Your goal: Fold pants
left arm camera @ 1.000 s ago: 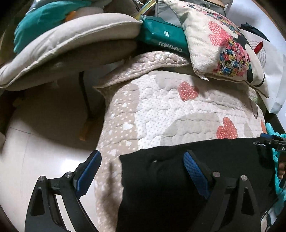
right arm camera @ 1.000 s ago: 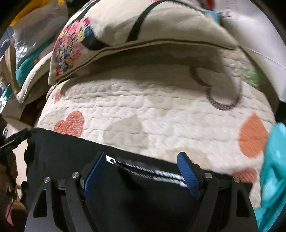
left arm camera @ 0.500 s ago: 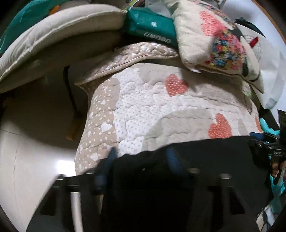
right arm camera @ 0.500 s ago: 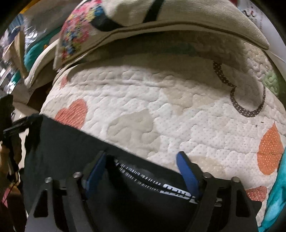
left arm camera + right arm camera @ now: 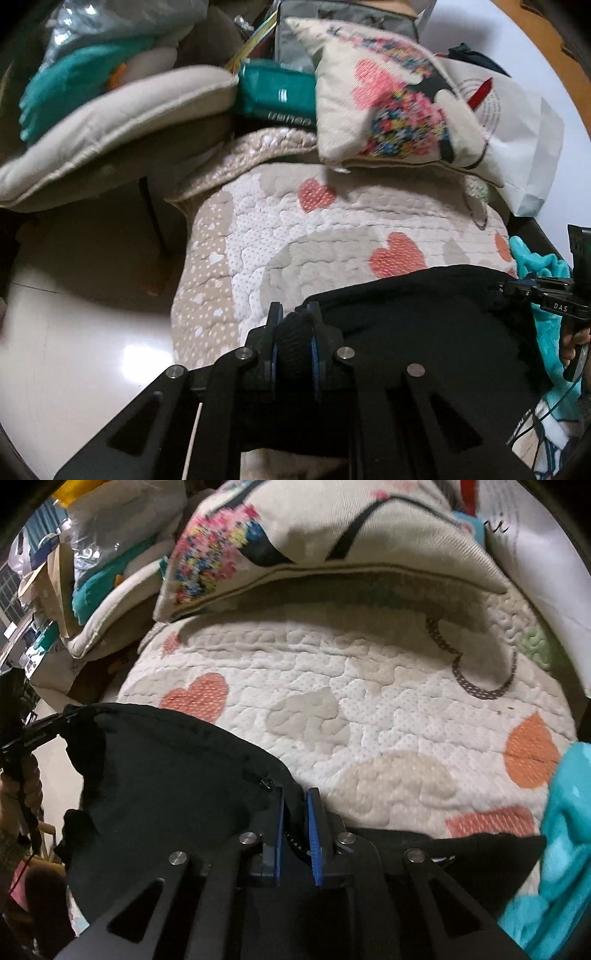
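Observation:
Black pants [image 5: 413, 332] lie across the near part of a quilted heart-pattern bedspread [image 5: 332, 229]. My left gripper [image 5: 294, 314] is shut on a bunched corner of the pants at their left edge. In the right wrist view my right gripper [image 5: 294, 805] is shut on the pants [image 5: 166, 775] at their other edge, near a zipper. The fabric stretches between the two grippers. The right gripper also shows in the left wrist view [image 5: 546, 291], and the left gripper shows at the left of the right wrist view [image 5: 40, 727].
A floral cushion [image 5: 388, 103] and a white bag [image 5: 524, 133] lie at the back of the bed. A beige cushion [image 5: 110, 122] and a teal pack [image 5: 277, 96] sit back left. A turquoise cloth [image 5: 565, 830] lies on the right. Shiny floor [image 5: 74, 332] is on the left.
Both grippers were open over the pants' edge one second ago; now both have shut on the fabric, and the held edge is bunched and lifted slightly.

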